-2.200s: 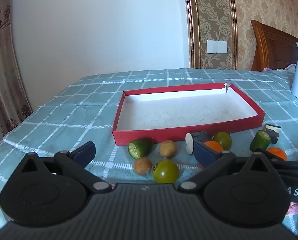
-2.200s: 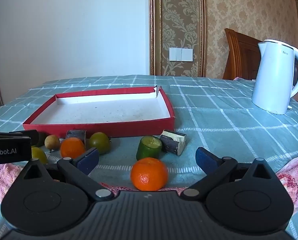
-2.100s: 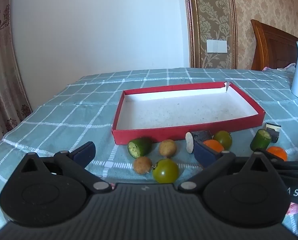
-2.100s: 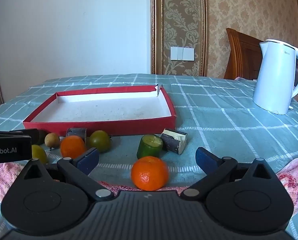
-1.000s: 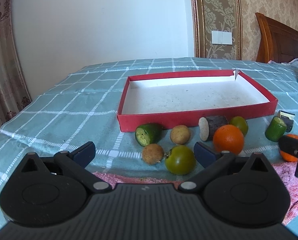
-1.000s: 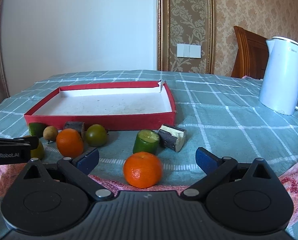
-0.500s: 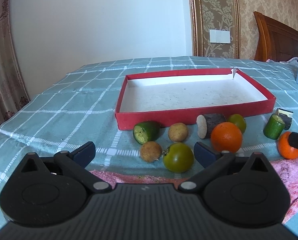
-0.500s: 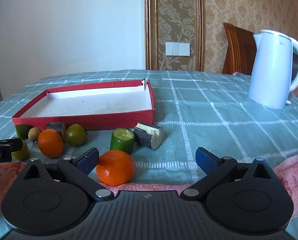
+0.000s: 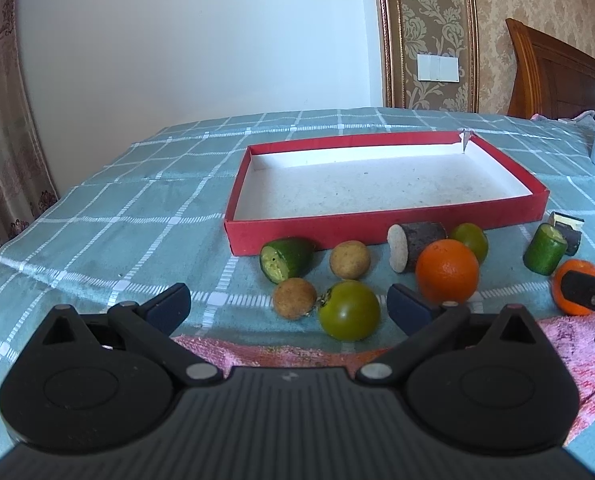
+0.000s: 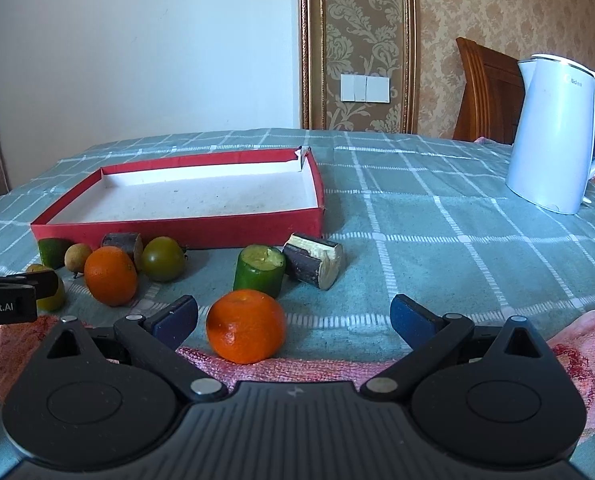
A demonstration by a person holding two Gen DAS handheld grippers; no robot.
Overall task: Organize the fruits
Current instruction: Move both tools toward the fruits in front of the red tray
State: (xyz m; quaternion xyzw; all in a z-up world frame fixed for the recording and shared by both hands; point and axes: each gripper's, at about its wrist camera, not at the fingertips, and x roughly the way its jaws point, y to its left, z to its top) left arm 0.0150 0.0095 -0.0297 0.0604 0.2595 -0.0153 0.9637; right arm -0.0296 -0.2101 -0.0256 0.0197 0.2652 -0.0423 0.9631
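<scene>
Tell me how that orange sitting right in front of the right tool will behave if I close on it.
The orange is round and rests free on the cloth, so a nudge would probably roll it. Its dimpled peel looks grippy, not slick. It sits left of centre in the open right tool, so the left finger may touch first and push it aside.
</scene>
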